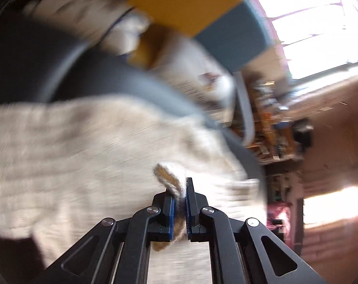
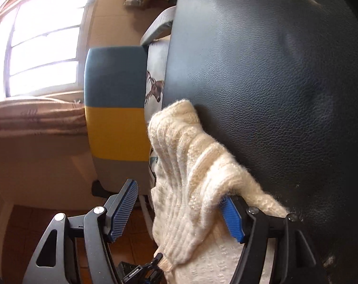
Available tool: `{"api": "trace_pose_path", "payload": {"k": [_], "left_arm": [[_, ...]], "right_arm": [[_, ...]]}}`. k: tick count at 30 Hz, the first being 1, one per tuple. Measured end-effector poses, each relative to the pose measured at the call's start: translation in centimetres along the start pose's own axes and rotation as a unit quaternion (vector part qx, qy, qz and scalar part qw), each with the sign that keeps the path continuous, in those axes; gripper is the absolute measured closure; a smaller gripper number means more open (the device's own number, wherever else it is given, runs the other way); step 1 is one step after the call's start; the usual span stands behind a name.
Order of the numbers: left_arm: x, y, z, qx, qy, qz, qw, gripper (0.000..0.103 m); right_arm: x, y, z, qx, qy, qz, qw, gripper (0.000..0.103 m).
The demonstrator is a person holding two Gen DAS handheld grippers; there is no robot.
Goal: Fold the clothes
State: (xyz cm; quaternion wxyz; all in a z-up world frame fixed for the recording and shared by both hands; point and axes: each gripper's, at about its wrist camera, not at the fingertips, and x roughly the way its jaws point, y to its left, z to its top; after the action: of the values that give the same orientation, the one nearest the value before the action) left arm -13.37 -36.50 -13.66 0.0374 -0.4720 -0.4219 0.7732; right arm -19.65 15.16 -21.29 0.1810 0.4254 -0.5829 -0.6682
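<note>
Left gripper (image 1: 179, 197): jaws clamped on a corner of the cream knitted sweater (image 1: 84, 156), whose bulk spreads ahead and leftward. Right gripper (image 2: 182, 209): jaws spread wide; a sweater fold drapes between them over one blue pad (image 2: 232, 217), unpinched, running forward along the dark leather surface (image 2: 261, 71).

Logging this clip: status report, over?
Left gripper shut on cream sweater edge. Right gripper open, knit draped between its fingers. Black chair behind; nothing blocking.
</note>
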Motion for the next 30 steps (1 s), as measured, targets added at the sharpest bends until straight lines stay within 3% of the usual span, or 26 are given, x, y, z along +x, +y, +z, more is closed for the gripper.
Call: {"api": "trace_pose_path", "payload": {"k": [3,7,10,13,18,21,27,30], "left_arm": [[1.5,3.0,-0.8,-0.028,0.014,0.019,0.9993,0.096],[1.2,3.1,-1.1,-0.022,0.008,0.016,0.9996,0.096],[0.6,2.2,-0.9,0.000,-0.002,0.022,0.9997,0.096],[0.4,0.8,-0.7,0.036,-0.010,0.052,0.9980,0.096],[1.5,1.4,0.3,0.025,0.006,0.060,0.9978,0.096],[1.6,1.8,0.4,0.004,0.031,0.035,0.9989,0.096],[-0.7,4.0,0.3,-0.032,0.020,0.067,0.9970,0.089],[-2.3,1.1,0.5,0.018,-0.009,0.088,0.9959,0.089]], "right_arm": [[-0.2,-0.3,0.1,0.007,0.001,0.007,1.000,0.034],[-0.1,-0.6,0.2,0.019,0.003,0.011,1.000,0.034],[0.3,0.1,-0.1,-0.011,0.009,-0.003,1.000,0.034],[0.7,0.6,-0.4,-0.037,0.013,-0.018,0.999,0.034],[1.4,1.5,-1.0,-0.084,0.023,-0.047,0.995,0.034],[1.2,1.1,-0.8,-0.079,0.023,-0.040,0.996,0.034],[0.7,-0.5,0.1,-0.007,0.020,0.021,1.000,0.034],[0.3,-0.8,0.2,0.010,0.015,0.042,0.999,0.034]]}}
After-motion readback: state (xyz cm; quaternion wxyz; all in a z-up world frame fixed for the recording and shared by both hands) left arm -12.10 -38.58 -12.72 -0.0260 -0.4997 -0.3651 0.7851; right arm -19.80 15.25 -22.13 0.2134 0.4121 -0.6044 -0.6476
